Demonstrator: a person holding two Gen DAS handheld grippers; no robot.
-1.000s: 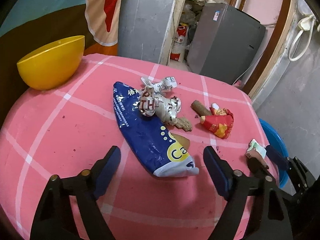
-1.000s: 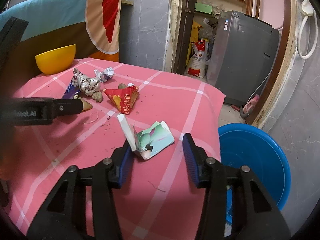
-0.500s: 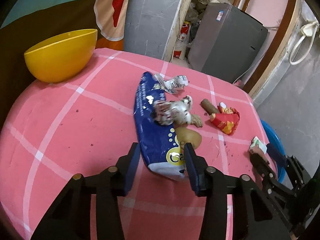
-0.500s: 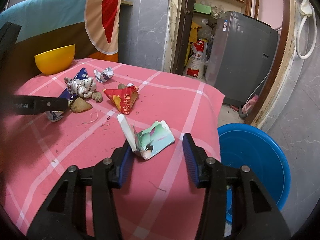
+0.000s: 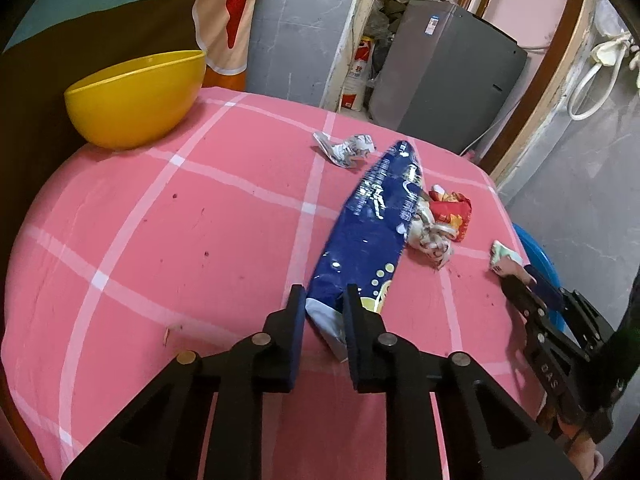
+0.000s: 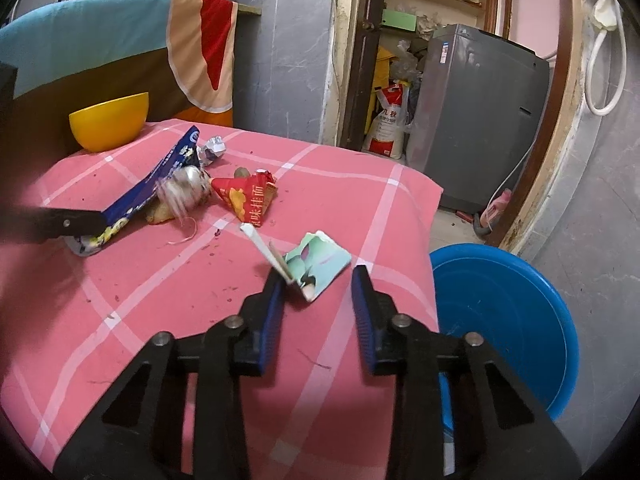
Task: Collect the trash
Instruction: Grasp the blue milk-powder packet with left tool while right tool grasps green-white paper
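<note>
The left gripper is clamped on the near end of the blue snack bag, whose far end tilts up off the pink-clothed bench, beyond the red wrapper. The right gripper stands apart around the torn green paper carton, nearer than the red wrapper and beside the blue basin.

Left claw: matte black triangulated linkage arms, round brass-and-steel pivot pins showing, fingers wearing dark blue pads. Right claw: matching black frame, grey pins gleaming, ribbed bright-blue pads; white lettering showing on its side. A sliver of bare skin is peeking beneath it.
</note>
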